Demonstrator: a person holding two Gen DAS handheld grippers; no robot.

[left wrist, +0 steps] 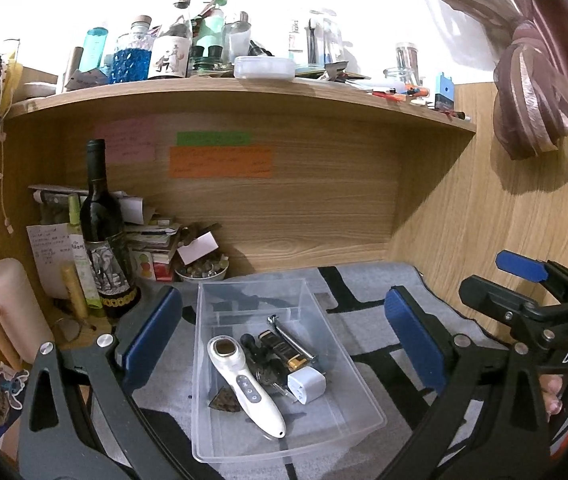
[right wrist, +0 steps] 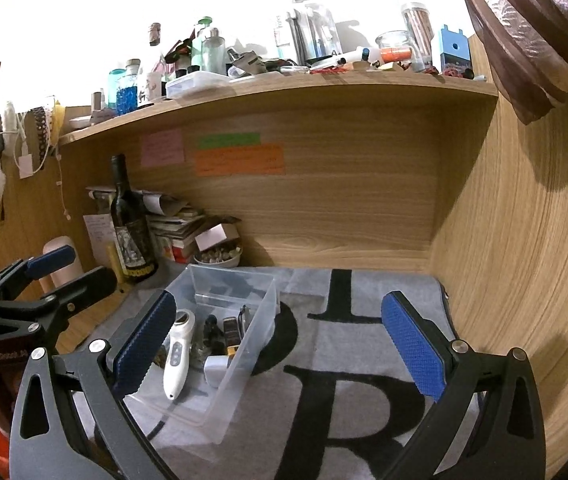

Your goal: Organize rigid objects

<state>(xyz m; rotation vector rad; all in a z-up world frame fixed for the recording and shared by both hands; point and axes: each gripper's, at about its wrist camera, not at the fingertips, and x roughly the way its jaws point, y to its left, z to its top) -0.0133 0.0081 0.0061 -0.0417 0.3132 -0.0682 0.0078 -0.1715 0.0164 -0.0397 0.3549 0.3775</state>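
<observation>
The clear bin already holds the white handheld device, plug and battery. Both the left gripper and right gripper gape wide, empty, bin at twelve o'clock of the left; the mat shows nothing left, so sorting looks nearly done.

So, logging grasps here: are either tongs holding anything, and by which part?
Nothing is held: left tongs and right tongs are both open and empty.

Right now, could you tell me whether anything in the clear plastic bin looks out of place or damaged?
Nothing stands out: the white handheld device, battery and white plug adapter lie loosely inside the clear bin; no damage visible.
</observation>
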